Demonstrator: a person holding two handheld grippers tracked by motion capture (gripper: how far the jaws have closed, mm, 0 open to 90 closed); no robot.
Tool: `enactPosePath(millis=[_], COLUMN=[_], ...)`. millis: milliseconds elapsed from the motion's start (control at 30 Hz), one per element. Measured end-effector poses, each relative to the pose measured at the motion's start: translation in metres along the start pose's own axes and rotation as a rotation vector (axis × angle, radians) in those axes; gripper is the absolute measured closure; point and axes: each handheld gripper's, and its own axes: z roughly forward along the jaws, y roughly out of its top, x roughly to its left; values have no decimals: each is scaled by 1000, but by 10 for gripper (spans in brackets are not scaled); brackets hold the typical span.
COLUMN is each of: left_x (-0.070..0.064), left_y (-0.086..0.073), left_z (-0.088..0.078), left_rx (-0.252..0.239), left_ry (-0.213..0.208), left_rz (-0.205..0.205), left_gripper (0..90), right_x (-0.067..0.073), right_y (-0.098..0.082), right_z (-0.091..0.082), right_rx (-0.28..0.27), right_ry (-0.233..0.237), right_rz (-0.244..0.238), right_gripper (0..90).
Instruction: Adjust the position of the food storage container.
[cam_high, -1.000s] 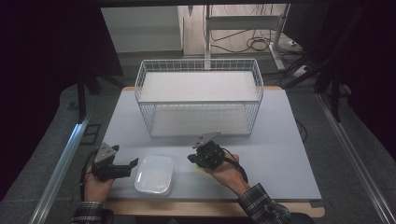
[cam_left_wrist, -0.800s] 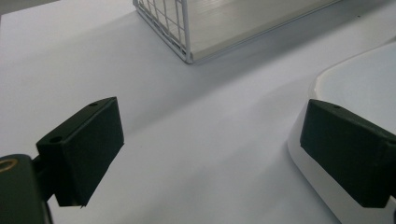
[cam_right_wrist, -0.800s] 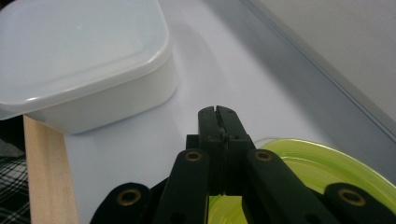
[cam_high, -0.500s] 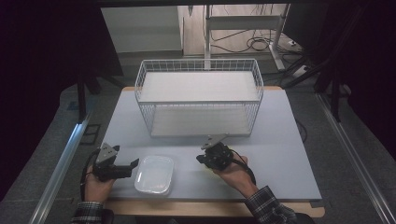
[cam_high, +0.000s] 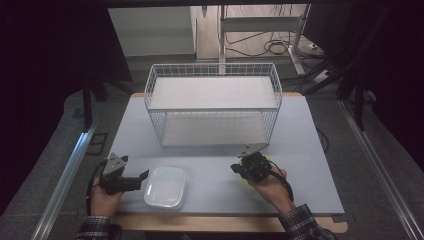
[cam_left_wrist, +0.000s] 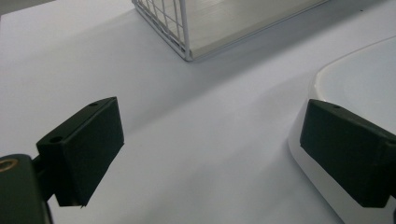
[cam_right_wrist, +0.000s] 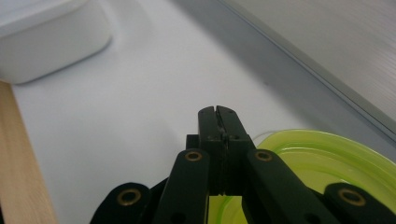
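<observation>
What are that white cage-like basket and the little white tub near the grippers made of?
The basket looks like thin metal wire coated glossy white: an open grid you see through. The tub seems to be smooth, slightly translucent white plastic, with softly rounded corners.

High view dim, dark borders; table (cam_high: 300, 145) evenly lit. Gripper views bright, foreground soft.

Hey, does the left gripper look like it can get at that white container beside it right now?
Probably yes. The left gripper has its jaws open, one of them already at the rim of the white container, with bare table around it and nothing in between.
</observation>
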Motion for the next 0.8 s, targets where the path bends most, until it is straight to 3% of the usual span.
enactPosePath(millis=[800], left_x=[1], left_y=[-1], left_z=[-3], left_rx=[-11], left_ry=[-28], left_rz=[-31], left_gripper=[56], right_x=[-59], right_y=[-54], right_z=[-53], right_rx=[-21], right_ry=[-180], right_rz=[185], right_gripper=[898])
